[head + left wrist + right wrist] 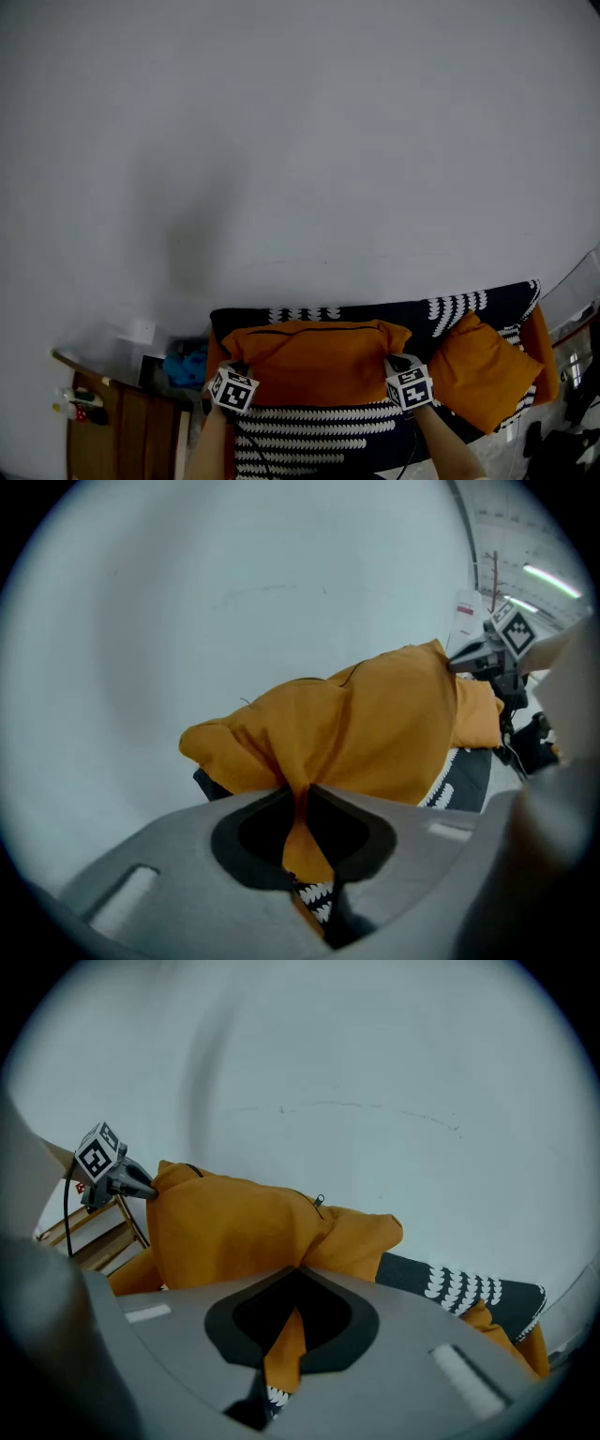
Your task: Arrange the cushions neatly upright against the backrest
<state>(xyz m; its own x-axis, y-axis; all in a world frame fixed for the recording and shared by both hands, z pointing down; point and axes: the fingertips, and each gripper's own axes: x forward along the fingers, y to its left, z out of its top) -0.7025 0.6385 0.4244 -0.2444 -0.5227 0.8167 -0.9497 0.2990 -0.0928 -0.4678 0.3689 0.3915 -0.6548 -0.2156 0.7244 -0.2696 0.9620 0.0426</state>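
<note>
A large orange cushion (314, 361) stands upright on a sofa with a black-and-white patterned cover (319, 427), against its backrest (375, 311). My left gripper (234, 367) is at the cushion's left edge and my right gripper (398, 361) at its right edge. In the left gripper view the jaws (302, 797) pinch a fold of the orange cushion (366, 733). In the right gripper view the jaws (298, 1274) clamp another fold of the cushion (234, 1232). A second orange cushion (483, 370) leans tilted at the sofa's right end.
A plain white wall (300, 141) rises behind the sofa. A wooden cabinet (122, 422) with small items stands at the left, with something blue (187, 364) between it and the sofa. A wooden frame (94, 1232) shows beyond the cushion.
</note>
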